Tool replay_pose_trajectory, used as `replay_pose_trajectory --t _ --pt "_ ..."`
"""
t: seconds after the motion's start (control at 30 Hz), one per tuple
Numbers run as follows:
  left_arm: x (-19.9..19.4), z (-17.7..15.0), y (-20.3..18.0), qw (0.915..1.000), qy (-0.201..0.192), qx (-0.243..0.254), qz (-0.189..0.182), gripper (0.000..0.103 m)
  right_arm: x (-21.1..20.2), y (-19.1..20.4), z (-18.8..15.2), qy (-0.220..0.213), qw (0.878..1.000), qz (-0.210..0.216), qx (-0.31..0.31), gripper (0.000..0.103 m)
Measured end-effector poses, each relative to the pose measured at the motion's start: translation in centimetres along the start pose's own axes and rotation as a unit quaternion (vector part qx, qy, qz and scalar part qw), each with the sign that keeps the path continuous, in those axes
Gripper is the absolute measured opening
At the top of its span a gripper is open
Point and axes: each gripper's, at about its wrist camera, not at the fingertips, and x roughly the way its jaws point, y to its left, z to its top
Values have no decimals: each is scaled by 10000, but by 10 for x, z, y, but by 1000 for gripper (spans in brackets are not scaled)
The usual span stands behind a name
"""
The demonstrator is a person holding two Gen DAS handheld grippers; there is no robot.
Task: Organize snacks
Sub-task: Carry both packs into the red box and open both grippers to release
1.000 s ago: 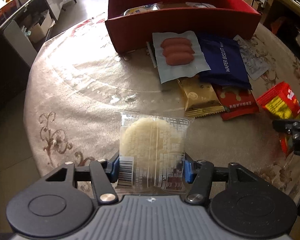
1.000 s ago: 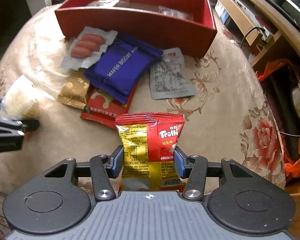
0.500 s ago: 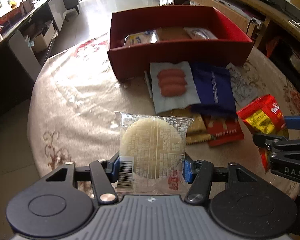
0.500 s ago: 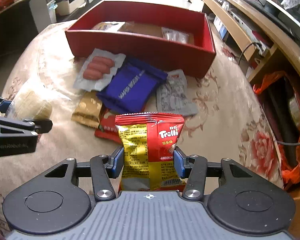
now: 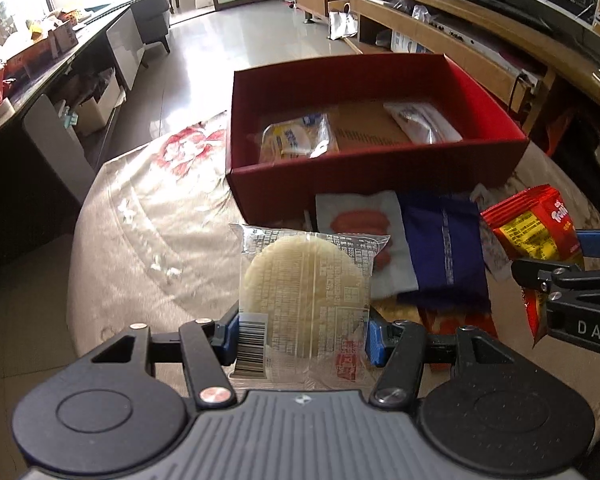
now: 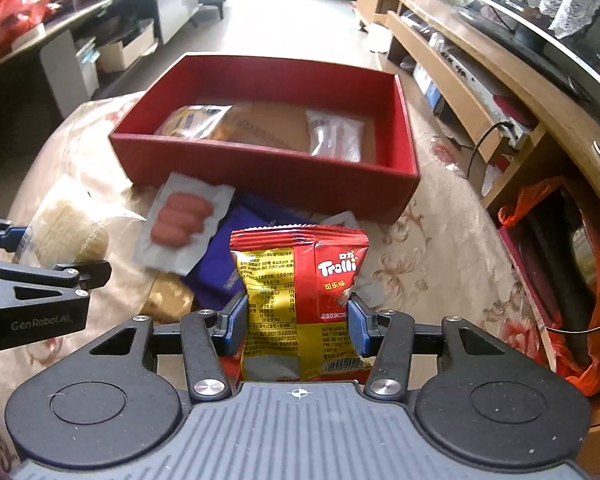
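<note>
My left gripper (image 5: 303, 336) is shut on a clear-wrapped round rice cracker (image 5: 305, 288) and holds it above the table. My right gripper (image 6: 298, 322) is shut on a red and gold Trolli candy bag (image 6: 300, 300), also lifted. The open red box (image 5: 380, 176) (image 6: 268, 176) stands ahead of both and holds a yellow snack pack (image 5: 296, 140), cardboard and a clear packet (image 6: 334, 136). In front of the box lie a sausage pack (image 6: 184, 220), a blue wafer biscuit pack (image 5: 444, 252) and a gold packet (image 6: 168, 300).
The round table has a beige floral cloth (image 5: 152, 240). An orange plastic bag (image 6: 580, 280) sits by a wooden TV bench (image 6: 480, 92) to the right. A dark counter and cabinets (image 5: 40, 100) stand to the left.
Both grippers have risen with their snacks and moved toward the red box, so its inside now shows. The snacks on the table have not moved.
</note>
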Motion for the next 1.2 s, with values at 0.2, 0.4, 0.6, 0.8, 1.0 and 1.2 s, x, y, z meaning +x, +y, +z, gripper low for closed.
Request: replay_pose_trajectory --t 0.2,0.4,0.6,0.8,1.0,1.2 --pt "3 19 -5 9999 -145 67 48 55 3 -7 18 -179 9997 -8 141 58" --pt "9 41 -5 9996 -257 63 106 55 9 -13 39 -319 9991 -41 289 58" --pt "19 67 -6 9993 -343 47 150 55 17 -15 59 -420 9985 -55 334 58" --pt "30 94 -5 9987 -462 7 220 55 28 -20 81 -508 9978 -61 427 58" --pt "51 120 -8 9986 -434 -17 308 55 47 -25 101 -487 9976 -107 479 58" --pt "70 132 -9 9986 -342 -16 392 56 65 -30 114 -427 9975 -148 546 58"
